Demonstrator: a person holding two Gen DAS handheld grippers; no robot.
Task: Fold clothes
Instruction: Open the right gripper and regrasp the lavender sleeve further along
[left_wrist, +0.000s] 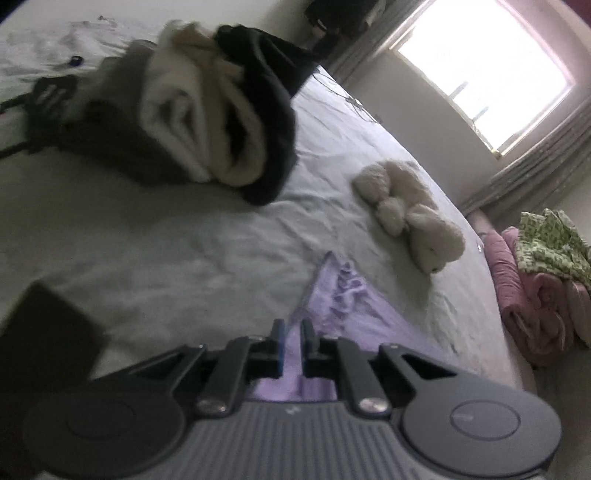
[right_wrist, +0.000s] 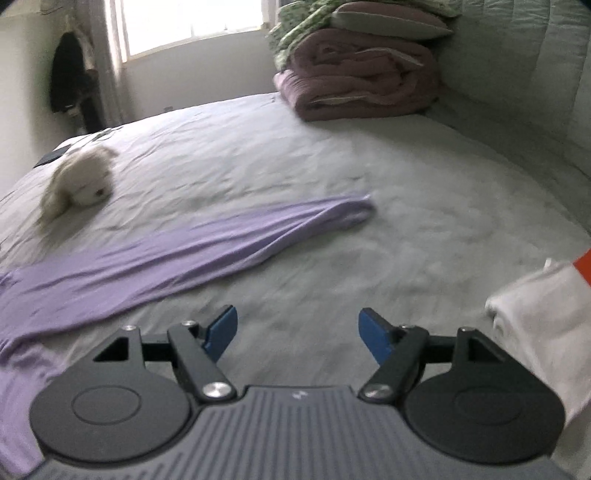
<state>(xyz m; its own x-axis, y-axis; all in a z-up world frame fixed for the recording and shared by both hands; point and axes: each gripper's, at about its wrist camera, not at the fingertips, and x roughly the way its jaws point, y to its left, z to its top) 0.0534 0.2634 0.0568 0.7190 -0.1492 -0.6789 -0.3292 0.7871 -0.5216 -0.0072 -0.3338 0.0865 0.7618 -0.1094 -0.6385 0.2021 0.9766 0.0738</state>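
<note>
1. The purple cloth (left_wrist: 354, 325) is pinched between the nearly closed fingers of the left gripper (left_wrist: 293, 332).
2. The right gripper (right_wrist: 297, 332) is held wide open over the bed sheet (right_wrist: 332, 240), with nothing in it.
3. The purple cloth is stretched long across the bed.
4. Farther off, a fluffy white toy (right_wrist: 79, 184) is seen, and folded blankets (right_wrist: 358, 81) are stacked behind.

On the bed (right_wrist: 424, 206) a long garment (right_wrist: 177, 254) lies stretched from the near left toward the middle; a plush toy (right_wrist: 79, 184) sits behind it to the left; folded blankets (right_wrist: 358, 81) are stacked at the far right, a pillow (right_wrist: 388, 18) on top; a folded cloth (right_wrist: 539, 317) lies near right; in the left wrist view, a heap of clothes (left_wrist: 192, 110) lies far left of the toy.
</note>
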